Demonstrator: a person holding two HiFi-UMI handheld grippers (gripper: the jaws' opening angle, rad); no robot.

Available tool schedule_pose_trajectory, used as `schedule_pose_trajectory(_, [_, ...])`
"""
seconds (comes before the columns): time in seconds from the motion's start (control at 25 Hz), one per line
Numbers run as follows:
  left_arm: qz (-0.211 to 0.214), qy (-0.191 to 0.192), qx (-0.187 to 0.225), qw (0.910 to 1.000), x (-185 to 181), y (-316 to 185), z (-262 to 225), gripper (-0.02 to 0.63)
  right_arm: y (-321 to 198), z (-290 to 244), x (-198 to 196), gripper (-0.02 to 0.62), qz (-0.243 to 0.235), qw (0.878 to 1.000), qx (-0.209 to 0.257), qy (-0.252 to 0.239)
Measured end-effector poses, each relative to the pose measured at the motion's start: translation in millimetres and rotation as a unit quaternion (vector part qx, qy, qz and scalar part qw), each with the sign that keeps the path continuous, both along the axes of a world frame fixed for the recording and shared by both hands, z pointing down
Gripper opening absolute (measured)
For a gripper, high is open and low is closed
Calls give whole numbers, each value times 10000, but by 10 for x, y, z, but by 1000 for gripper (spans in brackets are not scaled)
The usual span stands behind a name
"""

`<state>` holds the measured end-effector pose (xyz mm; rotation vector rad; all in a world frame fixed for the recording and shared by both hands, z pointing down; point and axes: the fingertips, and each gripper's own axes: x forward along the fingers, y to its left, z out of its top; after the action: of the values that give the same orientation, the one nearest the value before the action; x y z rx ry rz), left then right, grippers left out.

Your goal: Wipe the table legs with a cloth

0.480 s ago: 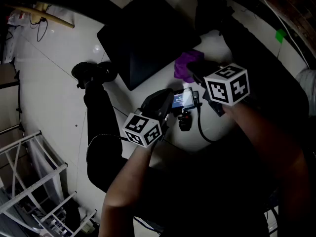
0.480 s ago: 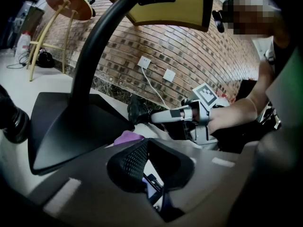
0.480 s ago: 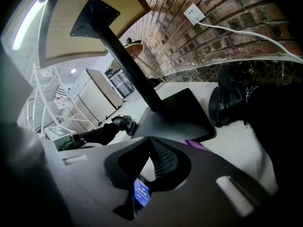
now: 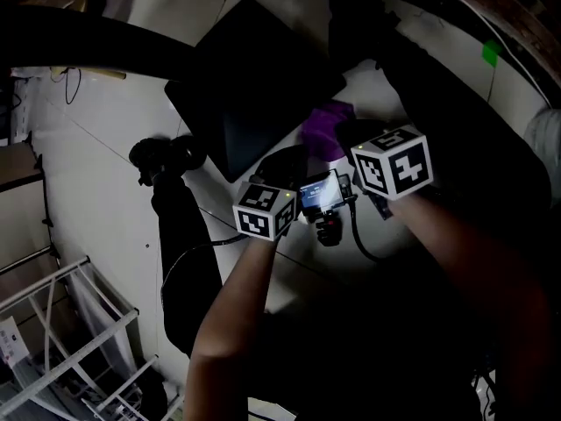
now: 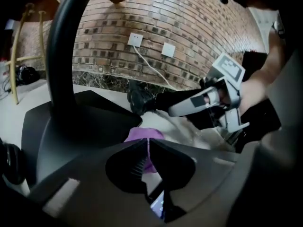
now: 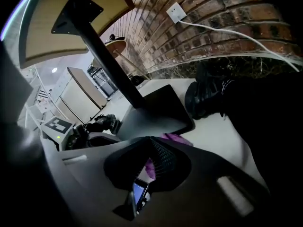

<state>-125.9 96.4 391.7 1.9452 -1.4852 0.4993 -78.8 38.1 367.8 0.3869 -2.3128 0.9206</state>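
White floor tiles are filling most of the head view, and a brick wall is closing the room behind. A flat black base plate of the table is lying on this floor, and the dark table leg is rising from it, slanted in the wide-angle picture, toward the wooden top. The person is holding both tools low over the floor. The left gripper is pointing forward with its jaws closed tip to tip, and the right gripper is showing the same, with nothing clearly pinched in either. The purple cloth is lying crumpled on the tiles, just beside the near corner of the base plate and directly ahead of both tools. It is a bunched heap, so no long axis is showing. The right gripper seems nearer to it, so I am judging that this one must open first and then move a little forward and down to take the cloth.
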Motion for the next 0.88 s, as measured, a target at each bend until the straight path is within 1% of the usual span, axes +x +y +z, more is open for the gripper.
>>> schedule_pose_trajectory(0.12, [181, -91, -150, 9997, 0, -67, 135, 70, 51, 24, -1, 3, -66, 9999, 8, 110])
schedule_pose_trajectory(0.24, [499, -233, -313, 9980, 58, -130, 286, 118, 57, 65, 13, 3, -64, 9998, -15, 202])
schedule_pose_trajectory(0.36, [824, -464, -510, 9942, 116, -251, 430, 198, 21, 92, 33, 3, -24, 9997, -31, 257])
schedule_pose_trajectory(0.44, [986, -644, -646, 9909, 121, -349, 525, 240, 2, 102, 50, 3, 15, 9996, -41, 289])
schedule_pose_trajectory(0.56, [1201, -894, -855, 9850, 128, -461, 680, 255, -3, 124, 75, 3, 53, 9994, -73, 335])
schedule_pose_trajectory(0.72, [1535, -1131, -1335, 9725, 191, -447, 956, 259, -27, 151, 88, 3, 71, 9992, -77, 387])
schedule_pose_trajectory(0.76, [1527, -1146, -1424, 9712, 192, -430, 1013, 255, -33, 157, 93, 3, 78, 9991, -82, 398])
schedule_pose_trajectory(0.88, [1335, -1072, -1475, 9741, 182, -426, 1060, 236, -42, 175, 112, 3, 75, 9990, -102, 430])
